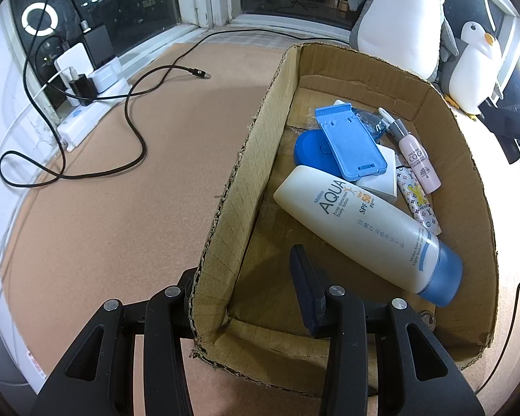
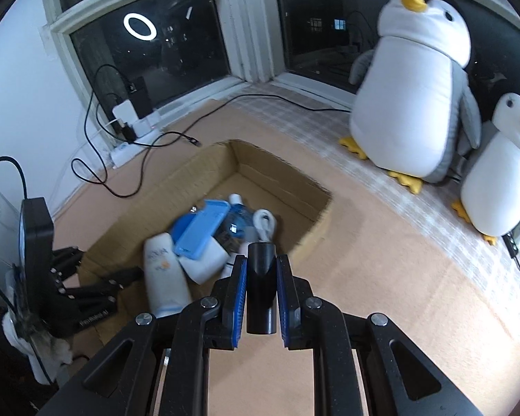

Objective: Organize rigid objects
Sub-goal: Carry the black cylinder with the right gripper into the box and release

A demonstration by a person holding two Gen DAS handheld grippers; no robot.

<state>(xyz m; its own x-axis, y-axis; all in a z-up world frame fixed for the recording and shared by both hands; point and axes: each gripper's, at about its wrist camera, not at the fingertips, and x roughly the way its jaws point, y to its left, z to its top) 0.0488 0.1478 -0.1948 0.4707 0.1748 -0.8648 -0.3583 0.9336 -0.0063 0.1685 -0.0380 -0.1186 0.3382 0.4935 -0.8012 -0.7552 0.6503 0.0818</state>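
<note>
Right wrist view: the right gripper (image 2: 261, 277) has its blue-padded jaws closed on a black cylinder (image 2: 261, 287), which stands upright between them, its top end just past the fingertips. It hangs above the near right part of the cardboard box (image 2: 284, 180), over the bare tan mat (image 2: 381, 277). In the box lie a white sunscreen bottle (image 2: 163, 277), a flat blue plastic piece (image 2: 201, 232) and a small white-capped bottle (image 2: 265, 223), crowded toward the near left; the far end of the box floor is bare. The mat to the right of the box is open as far as two plush penguins (image 2: 416, 86).

Left wrist view: the left gripper (image 1: 246, 277) straddles the box's left wall (image 1: 232, 228), one finger outside and one inside, jaws narrowed on the wall near the close corner. The sunscreen bottle (image 1: 367, 228) lies diagonally just ahead of the inner finger. A black cable (image 1: 135, 131) loops across the mat to the left.
</note>
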